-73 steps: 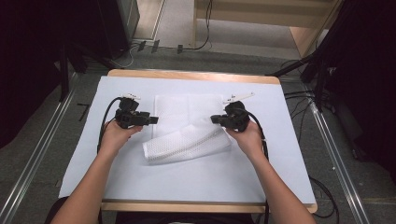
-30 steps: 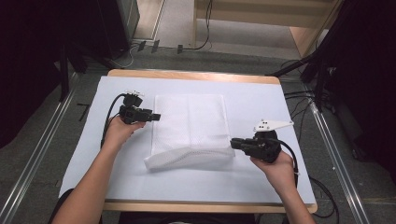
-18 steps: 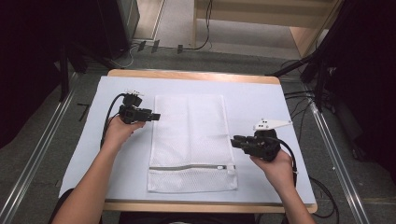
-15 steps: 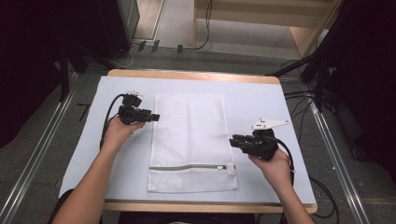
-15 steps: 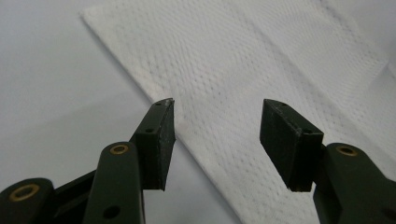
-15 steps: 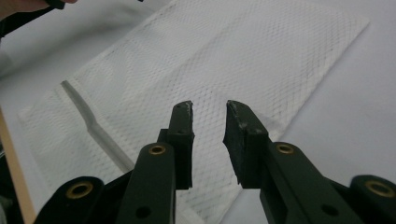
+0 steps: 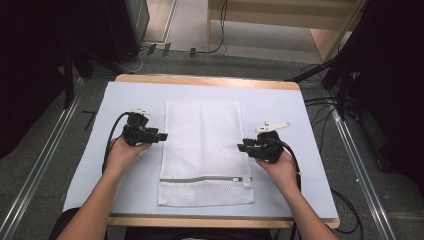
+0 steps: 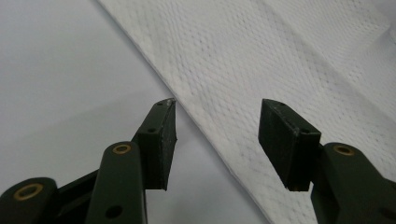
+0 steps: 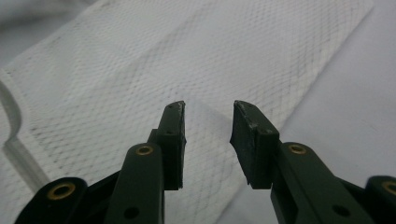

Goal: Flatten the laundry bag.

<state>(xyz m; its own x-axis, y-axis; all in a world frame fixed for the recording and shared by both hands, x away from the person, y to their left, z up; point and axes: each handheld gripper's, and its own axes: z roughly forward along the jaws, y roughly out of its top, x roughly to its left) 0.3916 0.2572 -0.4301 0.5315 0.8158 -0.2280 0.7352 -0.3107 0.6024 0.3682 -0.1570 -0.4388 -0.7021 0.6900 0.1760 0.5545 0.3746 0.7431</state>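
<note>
A white mesh laundry bag (image 7: 205, 150) lies flat and unfolded on the pale table cover (image 7: 300, 120), its zipper (image 7: 205, 179) running across near the front end. My left gripper (image 7: 162, 136) is open at the bag's left edge; in the left gripper view (image 8: 219, 106) the bag's edge (image 8: 280, 56) runs under the gap, unpinched. My right gripper (image 7: 241, 147) sits at the bag's right edge. Its jaws have just been opening; in the right gripper view (image 9: 208, 107) the mesh (image 9: 154, 70) lies beyond the gap and no pad presses on it.
The wooden table rim (image 7: 210, 80) shows at the far and near edges. Black cables (image 7: 110, 135) trail from both grippers. Bare cover lies left and right of the bag. Metal rails (image 7: 45, 165) and dark cabinets flank the table on the floor.
The bag, folded over a second ago, now lies opened to its full length toward the near edge. The right gripper has shifted slightly toward the bag's right edge with its jaws spread wider.
</note>
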